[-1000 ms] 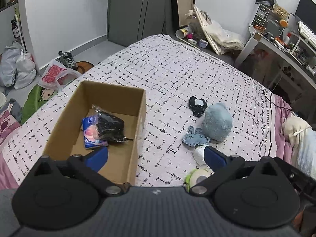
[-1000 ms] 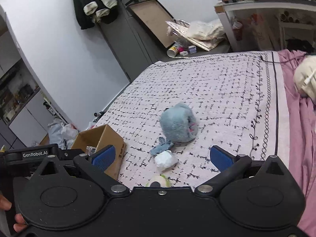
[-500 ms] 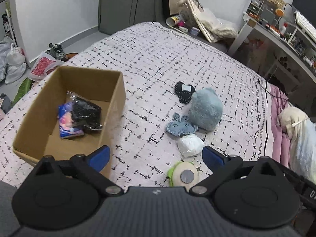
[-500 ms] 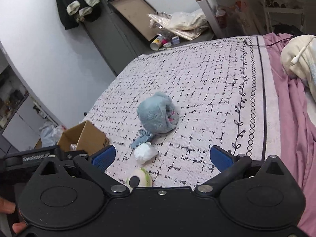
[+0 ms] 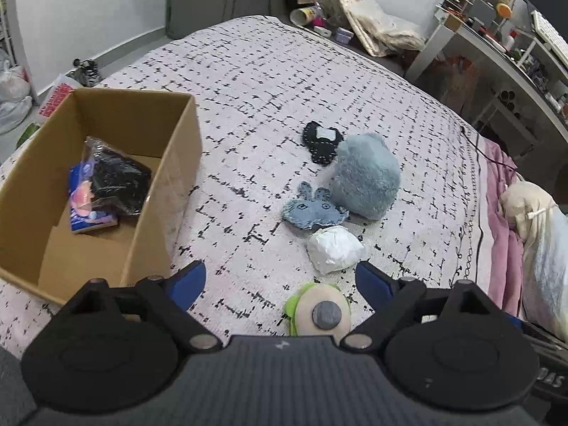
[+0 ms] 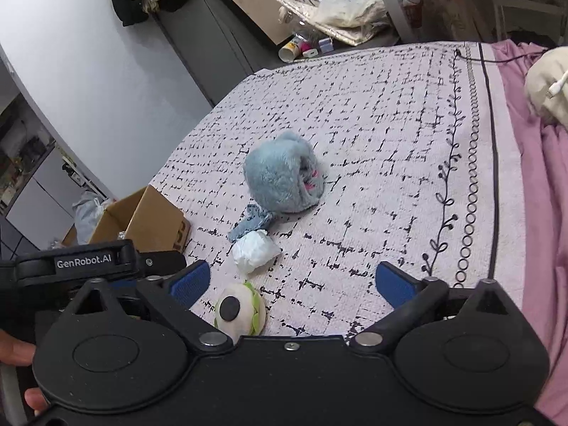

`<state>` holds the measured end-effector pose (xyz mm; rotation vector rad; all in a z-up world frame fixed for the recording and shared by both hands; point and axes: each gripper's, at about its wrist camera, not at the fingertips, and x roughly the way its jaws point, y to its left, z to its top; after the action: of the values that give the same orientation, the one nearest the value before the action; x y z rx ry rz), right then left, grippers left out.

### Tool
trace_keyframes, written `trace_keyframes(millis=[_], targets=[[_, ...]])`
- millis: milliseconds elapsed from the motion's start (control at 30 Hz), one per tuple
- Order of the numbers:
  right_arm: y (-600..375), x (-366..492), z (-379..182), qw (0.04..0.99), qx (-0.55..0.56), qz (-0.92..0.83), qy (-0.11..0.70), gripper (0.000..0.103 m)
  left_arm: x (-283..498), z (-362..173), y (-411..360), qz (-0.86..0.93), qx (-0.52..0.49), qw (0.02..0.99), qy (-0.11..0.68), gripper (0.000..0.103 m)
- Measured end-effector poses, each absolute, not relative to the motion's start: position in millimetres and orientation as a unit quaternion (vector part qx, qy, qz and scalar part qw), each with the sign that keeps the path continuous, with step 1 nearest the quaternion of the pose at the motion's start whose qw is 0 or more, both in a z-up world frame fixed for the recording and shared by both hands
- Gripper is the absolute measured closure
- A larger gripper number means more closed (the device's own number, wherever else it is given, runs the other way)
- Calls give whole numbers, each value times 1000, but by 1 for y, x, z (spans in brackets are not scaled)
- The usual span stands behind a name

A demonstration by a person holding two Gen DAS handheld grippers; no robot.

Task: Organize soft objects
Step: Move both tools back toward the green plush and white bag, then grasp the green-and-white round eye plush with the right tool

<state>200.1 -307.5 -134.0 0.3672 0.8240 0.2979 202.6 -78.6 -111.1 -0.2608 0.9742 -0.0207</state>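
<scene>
Bed (image 5: 269,71), round plush (image 5: 321,310) between left gripper (image 5: 280,278) fingers

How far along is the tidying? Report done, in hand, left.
Done: one wrapped bundle lies in the cardboard box. In hand: nothing; left gripper and right gripper are closing, pads touching nothing. Left on the bed: green-and-cream toy, white bundle, denim bunny, blue plush, black patch.

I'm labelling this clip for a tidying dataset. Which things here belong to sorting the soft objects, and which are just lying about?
Part of the job:
- cardboard box, already holding a wrapped black bundle
- fluffy blue plush
- flat blue bunny
- black felt piece
- white wad
- green-and-cream round toy

Lying about:
- desk
- cream pillow
- paper cup
</scene>
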Motion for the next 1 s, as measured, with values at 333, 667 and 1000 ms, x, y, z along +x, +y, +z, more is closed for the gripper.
trace_keyframes(millis=[333,667,1000], targets=[[-287,210,-152,871,187,171,421,20,213,-120,-78,-46,-128,867,479,33],[-265,222,-176,854,192,178,449,26,220,-125,-72,-69,-134,863,482,35],[-241,225,-189,856,165,174,459,60,222,-132,-65,-68,-143,859,487,35]])
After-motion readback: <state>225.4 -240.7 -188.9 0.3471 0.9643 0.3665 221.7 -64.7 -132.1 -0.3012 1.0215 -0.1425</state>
